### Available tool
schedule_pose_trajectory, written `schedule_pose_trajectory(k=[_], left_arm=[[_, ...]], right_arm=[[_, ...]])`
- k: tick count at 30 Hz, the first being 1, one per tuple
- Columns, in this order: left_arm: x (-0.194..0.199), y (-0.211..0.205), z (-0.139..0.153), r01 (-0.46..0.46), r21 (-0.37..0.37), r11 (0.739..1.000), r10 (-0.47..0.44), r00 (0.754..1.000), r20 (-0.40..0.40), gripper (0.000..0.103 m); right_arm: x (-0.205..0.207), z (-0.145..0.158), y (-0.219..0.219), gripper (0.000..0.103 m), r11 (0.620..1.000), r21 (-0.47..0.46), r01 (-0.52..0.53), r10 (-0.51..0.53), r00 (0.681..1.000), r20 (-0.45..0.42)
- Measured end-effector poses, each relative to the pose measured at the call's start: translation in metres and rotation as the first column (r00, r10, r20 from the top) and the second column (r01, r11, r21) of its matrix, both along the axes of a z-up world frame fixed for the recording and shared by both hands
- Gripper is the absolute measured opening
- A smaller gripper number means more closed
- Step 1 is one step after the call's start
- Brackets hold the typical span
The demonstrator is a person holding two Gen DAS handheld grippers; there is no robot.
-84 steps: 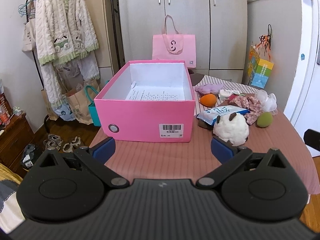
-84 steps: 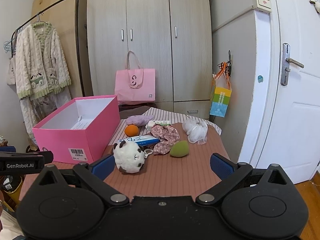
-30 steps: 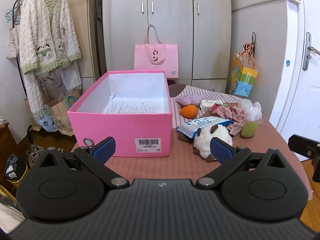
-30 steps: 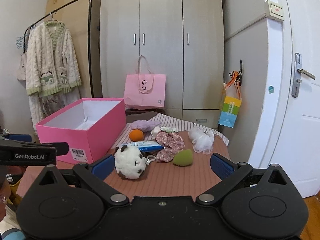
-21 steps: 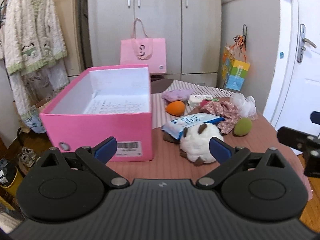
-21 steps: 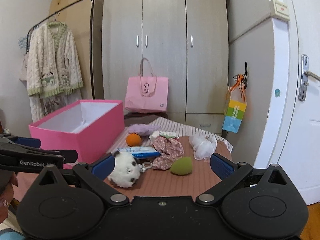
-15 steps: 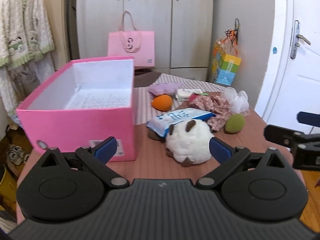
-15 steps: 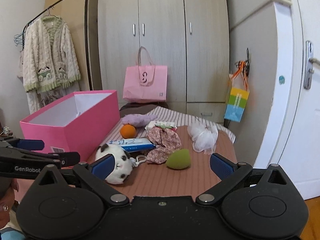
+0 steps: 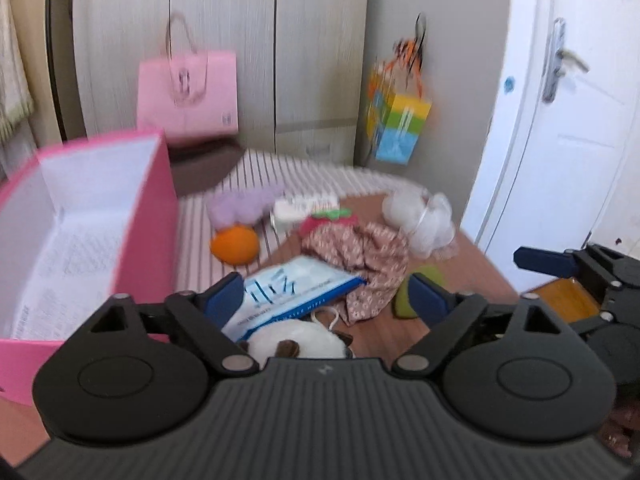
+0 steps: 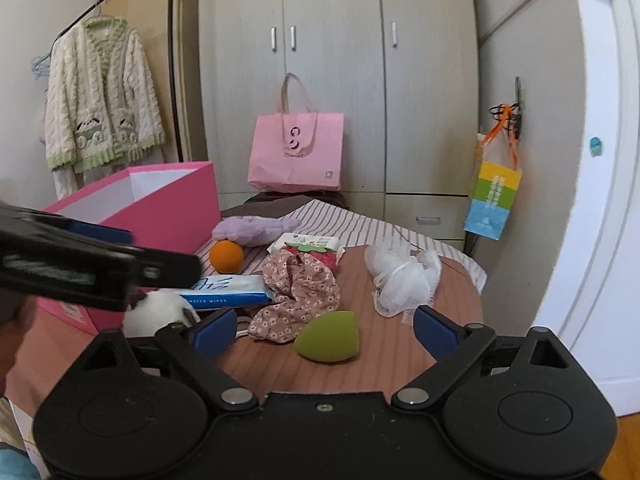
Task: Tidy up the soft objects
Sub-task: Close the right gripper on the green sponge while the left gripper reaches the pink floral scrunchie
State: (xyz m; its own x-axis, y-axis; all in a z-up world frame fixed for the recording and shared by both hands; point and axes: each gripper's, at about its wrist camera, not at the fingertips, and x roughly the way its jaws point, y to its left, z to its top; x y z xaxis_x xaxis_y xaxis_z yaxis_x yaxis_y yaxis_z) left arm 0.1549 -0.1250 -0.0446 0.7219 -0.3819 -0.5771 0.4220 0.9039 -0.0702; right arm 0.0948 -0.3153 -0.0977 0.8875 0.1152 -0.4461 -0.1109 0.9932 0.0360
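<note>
Jaws apart and narrowing, the left gripper (image 9: 326,294) bears down over a white plush toy (image 9: 298,344); the right gripper (image 10: 324,328) closes toward a green sponge (image 10: 328,342), not yet touching. The pink box (image 10: 160,204) appears empty, its far floor hidden; every soft item remains on the table (image 10: 372,356).

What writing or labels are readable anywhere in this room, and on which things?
"WATER WIPES": on the blue wipes pack, below larger characters too blurred to read.
A looping logo, not clearly letters: pink tote bag.
White print on the striped hanging bag: too small.
Label on the pink box: mostly hidden, unreadable.
Lettering on the left hand-held gripper: blurred.
</note>
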Motion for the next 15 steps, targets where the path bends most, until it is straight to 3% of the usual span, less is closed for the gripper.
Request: schedule_pose_trajectory(k=[4, 6, 9, 12, 15], left_arm=[[0.028, -0.010, -0.014, 0.032, -0.018, 0.999, -0.035, 0.990, -0.135, 0.073], [0.038, -0.015, -0.014, 0.053, -0.037, 0.998, -0.059, 0.982, -0.177, 0.073], [0.049, -0.029, -0.008, 0.078, -0.015, 0.997, -0.080, 0.981, -0.176, 0.073], [0.061, -0.049, -0.007, 0.103, 0.007, 0.995, -0.100, 0.980, -0.172, 0.073], [0.072, -0.063, -0.007, 0.085, 0.014, 0.996, -0.082, 0.984, -0.160, 0.063]], right_arm=[[0.018, -0.012, 0.005, 0.097, 0.999, -0.042, -0.019, 0.018, 0.999, -0.027], [0.027, -0.019, 0.005, 0.095, 0.999, -0.049, -0.023, 0.021, 0.999, -0.047], [0.037, -0.027, 0.003, 0.093, 0.999, -0.033, -0.033, 0.030, 0.997, -0.071], [0.046, -0.033, 0.000, 0.084, 0.999, 0.000, -0.043, 0.043, 0.995, -0.091], [0.052, -0.036, -0.001, 0.071, 0.999, 0.008, -0.053, 0.054, 0.993, -0.103]])
